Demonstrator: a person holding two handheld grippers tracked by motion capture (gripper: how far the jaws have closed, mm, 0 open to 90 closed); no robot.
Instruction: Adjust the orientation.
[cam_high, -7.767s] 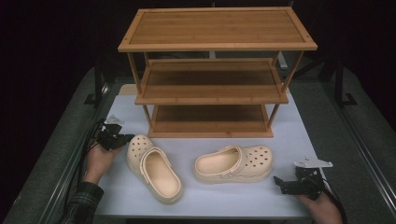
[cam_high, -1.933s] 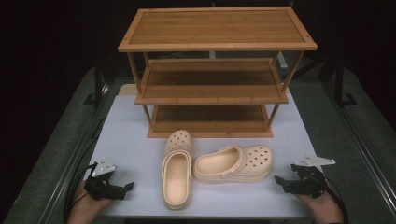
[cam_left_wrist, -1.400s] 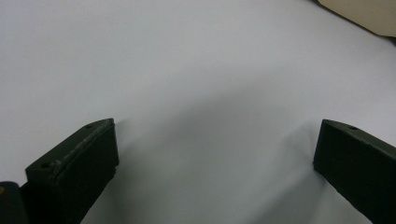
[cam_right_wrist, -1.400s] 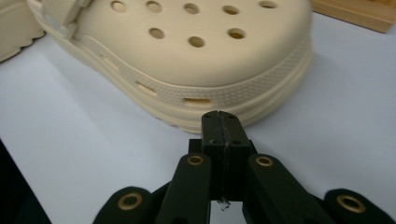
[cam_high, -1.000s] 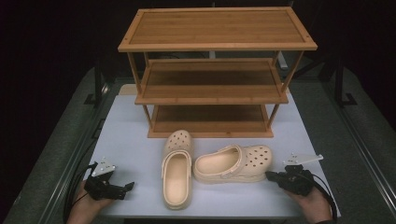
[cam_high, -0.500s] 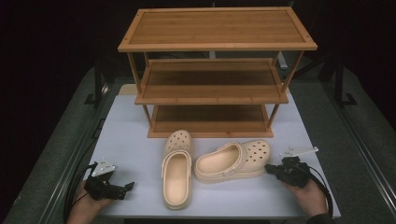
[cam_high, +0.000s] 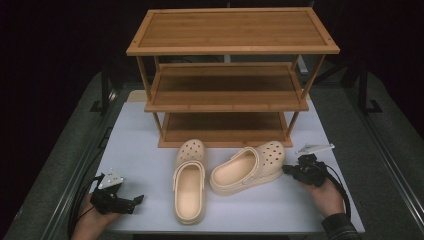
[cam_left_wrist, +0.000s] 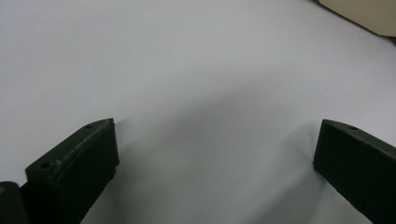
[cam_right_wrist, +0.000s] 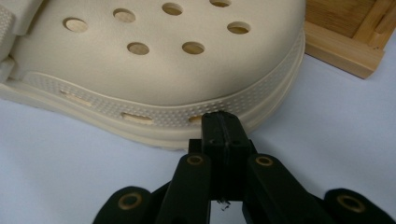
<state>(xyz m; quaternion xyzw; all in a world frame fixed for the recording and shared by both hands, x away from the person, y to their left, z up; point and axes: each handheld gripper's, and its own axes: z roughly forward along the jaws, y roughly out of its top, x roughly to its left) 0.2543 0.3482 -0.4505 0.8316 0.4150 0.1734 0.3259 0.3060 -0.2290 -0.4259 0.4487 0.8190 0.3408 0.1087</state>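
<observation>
Since a second ago, my right gripper (cam_high: 289, 170) has slid in across the table toward the right clog (cam_high: 248, 169), and that clog has turned a little, its toe now swung toward the shelf; my left gripper (cam_high: 134, 200) has kept its place.

Seen from above, the right clog lies on the white table (cam_high: 140, 145) at about 5 o'clock from the table's middle, toe with its round holes toward 1 o'clock, heel opening toward 8 o'clock. In the right gripper view the clog's toe (cam_right_wrist: 177, 60) sits directly ahead of my jaws at 12 o'clock, its dotted sole rim right at my tips; my right gripper (cam_right_wrist: 224, 125) has its jaws pressed flat together with nothing between them, and the closed tips meet the sole edge or stand just short of it, I cannot tell which.

Just beside it at 9 o'clock lies the left clog (cam_high: 190, 185), toe toward 12 o'clock, heel toward me, the two clogs close together or touching near the toes.

Beyond both, at 12 o'clock, stands the wooden shelf (cam_high: 232, 50) with three tiers, its bottom board just past the clogs' toes.

My left gripper rests near the table's 7 o'clock corner, well apart from the clogs. In the left gripper view (cam_left_wrist: 215, 154) its jaws stand wide apart over bare table, holding nothing.
</observation>
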